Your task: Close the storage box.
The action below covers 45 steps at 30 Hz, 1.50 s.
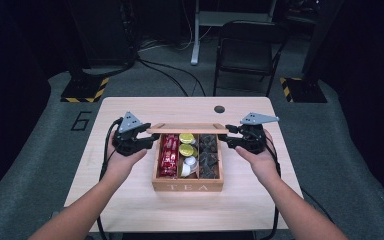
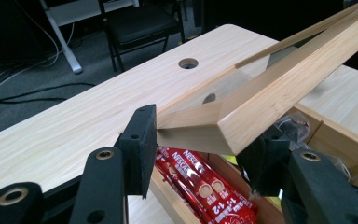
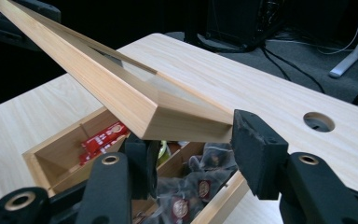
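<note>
We find the left gripper (image 1: 147,139) clamped on the left end of the raised wooden lid (image 1: 187,128), jaws part open, one pad on each face of the frame corner. The right gripper (image 1: 228,136) grips the lid's right end the same way, its pads pressing both sides. The lid hangs tilted over the back of the tea box (image 1: 187,187), which sits mid-table (image 1: 130,200). We read "TEA" on the box front and "NESCAFE" on red sachets (image 2: 205,184) in the left compartment.
</note>
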Each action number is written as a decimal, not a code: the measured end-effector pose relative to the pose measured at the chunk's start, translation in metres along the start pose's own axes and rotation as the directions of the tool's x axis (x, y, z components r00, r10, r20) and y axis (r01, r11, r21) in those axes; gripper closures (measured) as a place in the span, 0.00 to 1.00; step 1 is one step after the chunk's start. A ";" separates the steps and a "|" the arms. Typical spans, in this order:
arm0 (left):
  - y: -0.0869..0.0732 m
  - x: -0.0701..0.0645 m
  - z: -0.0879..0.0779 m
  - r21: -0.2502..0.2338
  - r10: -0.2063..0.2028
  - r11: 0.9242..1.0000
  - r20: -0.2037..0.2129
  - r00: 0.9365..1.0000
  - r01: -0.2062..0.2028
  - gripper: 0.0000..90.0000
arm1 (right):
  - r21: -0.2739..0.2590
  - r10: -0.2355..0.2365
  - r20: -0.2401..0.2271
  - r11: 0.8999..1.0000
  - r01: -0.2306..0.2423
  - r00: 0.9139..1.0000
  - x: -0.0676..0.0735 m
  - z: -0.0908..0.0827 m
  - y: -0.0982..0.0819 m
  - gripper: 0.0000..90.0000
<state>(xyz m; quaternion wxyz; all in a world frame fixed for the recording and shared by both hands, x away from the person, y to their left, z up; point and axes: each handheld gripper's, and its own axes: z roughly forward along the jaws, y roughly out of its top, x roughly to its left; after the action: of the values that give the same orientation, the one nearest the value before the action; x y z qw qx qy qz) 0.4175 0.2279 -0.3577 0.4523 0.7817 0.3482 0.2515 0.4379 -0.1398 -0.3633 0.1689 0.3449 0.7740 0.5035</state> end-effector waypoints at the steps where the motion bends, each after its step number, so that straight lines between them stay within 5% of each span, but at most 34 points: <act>1: -0.002 -0.001 0.000 -0.003 -0.009 1.000 0.004 1.000 0.009 0.56 | 0.000 0.003 0.000 1.000 -0.003 1.000 0.001 -0.001 -0.002 0.58; 13: -0.027 -0.008 -0.003 0.011 -0.040 0.999 0.041 0.998 0.040 0.53 | 0.040 -0.015 -0.006 0.999 0.015 1.000 0.011 -0.005 -0.024 0.58; 24: -0.045 -0.019 -0.004 0.031 0.001 1.000 0.038 0.999 -0.002 0.50 | 0.039 -0.011 -0.002 0.999 0.011 1.000 0.019 -0.005 -0.047 0.58; 36: -0.062 -0.024 -0.005 0.047 -0.040 0.998 0.063 0.997 0.037 0.50 | 0.054 -0.036 0.018 0.998 0.035 0.999 0.027 -0.004 -0.063 0.58; 45: -0.076 -0.029 -0.003 0.069 -0.020 0.997 0.071 0.997 0.016 0.50 | 0.078 -0.047 0.009 0.996 0.046 0.999 0.034 -0.002 -0.076 0.57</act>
<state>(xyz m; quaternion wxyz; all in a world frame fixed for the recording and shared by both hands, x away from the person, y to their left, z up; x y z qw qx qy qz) 0.3731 0.2334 -0.4253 0.4396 0.8021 0.3471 0.2069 0.3851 -0.1367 -0.4271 0.1712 0.3358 0.7998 0.4672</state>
